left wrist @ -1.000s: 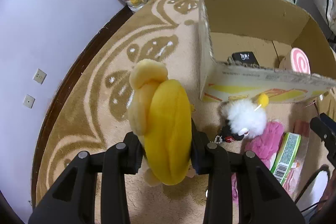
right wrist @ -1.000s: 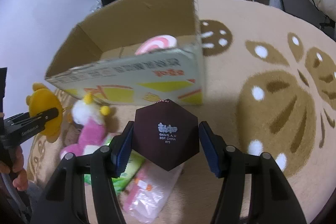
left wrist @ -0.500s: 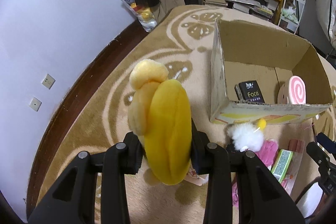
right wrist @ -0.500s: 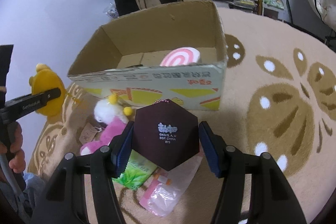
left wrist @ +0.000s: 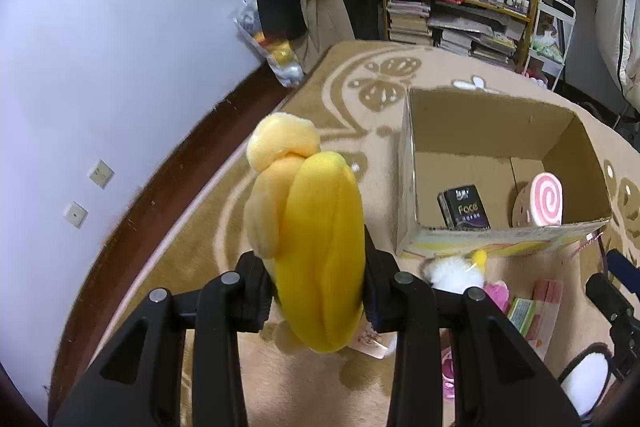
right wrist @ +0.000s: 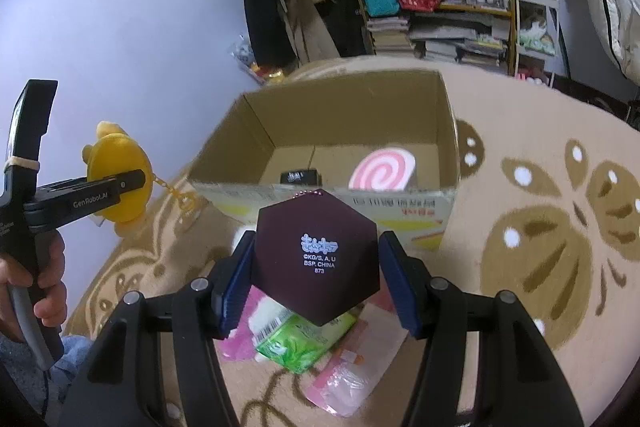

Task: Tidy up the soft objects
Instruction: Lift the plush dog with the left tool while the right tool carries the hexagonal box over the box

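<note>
Two grippers, both loaded, both raised since a second ago. Landmark: the cardboard box [left wrist: 496, 131] on the patterned rug [left wrist: 200, 235].

Left gripper [left wrist: 320, 289]: jaws clamped on a yellow plush toy [left wrist: 316, 247], its paler ear or limb bulging out above the fingers. From the right wrist view the same toy [right wrist: 116, 183] hangs off to the left of the box, clear of the rug, a bead chain dangling from it toward the box's near-left corner.

Right gripper [right wrist: 316, 281]: jaws pressed against the two sides of a dark maroon hexagonal charm [right wrist: 316, 259], printed face toward the camera, held just in front of the box's near wall.

Change: a second ago both cameras sat low, with the box wall looming and little of its floor visible. Now both look down into the open top. Inside: a pink swirl cushion [left wrist: 546, 197] against the near-right wall and a black pack [left wrist: 464, 213] near the middle. Contents of the box unchanged.

Reading: lift phase seems done and both items look high enough to clear the rim; carry over the box and release would come next. Charm looks firm, not soft, though I cannot be sure.

Remaining in front of the box: white fluffy toy [left wrist: 454, 275], pink plush [left wrist: 498, 295], green packet [right wrist: 300, 339], pink wrapper [right wrist: 344, 383].
</note>
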Tool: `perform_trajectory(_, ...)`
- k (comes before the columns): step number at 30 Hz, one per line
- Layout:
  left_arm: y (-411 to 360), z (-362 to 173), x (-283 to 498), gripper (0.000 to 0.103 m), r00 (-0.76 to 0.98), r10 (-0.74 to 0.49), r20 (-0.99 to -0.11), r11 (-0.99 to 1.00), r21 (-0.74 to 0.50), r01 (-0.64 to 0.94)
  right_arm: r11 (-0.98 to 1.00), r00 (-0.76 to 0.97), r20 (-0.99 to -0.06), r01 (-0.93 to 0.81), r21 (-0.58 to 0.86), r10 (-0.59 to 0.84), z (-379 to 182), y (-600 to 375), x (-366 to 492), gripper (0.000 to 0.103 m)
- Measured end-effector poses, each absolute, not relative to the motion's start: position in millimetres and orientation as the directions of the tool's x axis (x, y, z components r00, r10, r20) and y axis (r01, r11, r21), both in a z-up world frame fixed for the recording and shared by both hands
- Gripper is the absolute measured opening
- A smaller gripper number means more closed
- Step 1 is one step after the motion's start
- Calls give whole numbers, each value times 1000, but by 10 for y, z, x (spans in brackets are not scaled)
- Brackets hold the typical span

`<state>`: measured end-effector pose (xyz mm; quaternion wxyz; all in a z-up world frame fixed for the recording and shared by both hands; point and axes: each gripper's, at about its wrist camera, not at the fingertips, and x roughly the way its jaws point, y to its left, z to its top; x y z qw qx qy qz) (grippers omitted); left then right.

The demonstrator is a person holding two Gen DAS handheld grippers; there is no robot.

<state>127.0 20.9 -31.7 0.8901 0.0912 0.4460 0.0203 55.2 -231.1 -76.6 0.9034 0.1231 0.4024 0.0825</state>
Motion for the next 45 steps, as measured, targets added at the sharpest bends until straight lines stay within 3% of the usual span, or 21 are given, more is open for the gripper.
perform_trajectory(20,-190,226,1195,34,806,-31,-592,974,164,158,962,763,-611,-50,267,209,-448,-2401,656,65)
perform_trajectory(32,-320,78,1386,35,808,-141,-573,975,63,215,972,797,-583,-24,233,159,-377,-2484,935,65)
perform_trajectory(45,-495,-241,1534,35,775,-129,-618,975,63,213,969,779,-610,13,247,145,-566,-2606,1091,65)
